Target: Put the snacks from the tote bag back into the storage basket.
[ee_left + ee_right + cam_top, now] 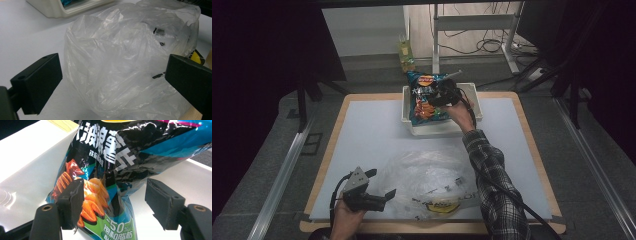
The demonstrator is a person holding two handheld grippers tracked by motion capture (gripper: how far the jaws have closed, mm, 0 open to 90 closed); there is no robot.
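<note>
Our right tool (113, 202), spread around the glossy blue-and-black crisp bag (117, 165) in the white plastic bin (472, 95), could crush it by squeezing; the left tool (112, 82) gapes empty.

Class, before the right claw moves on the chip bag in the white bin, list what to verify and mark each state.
1. Chip bag sits in the white bin: ok.
2. Right claw open around the bag: ok.
3. Both pads touching the bag: cannot tell.
4. Left claw open, holding nothing: ok.
5. Clear plastic bag lies on the table mat, beside the left claw: ok.
</note>
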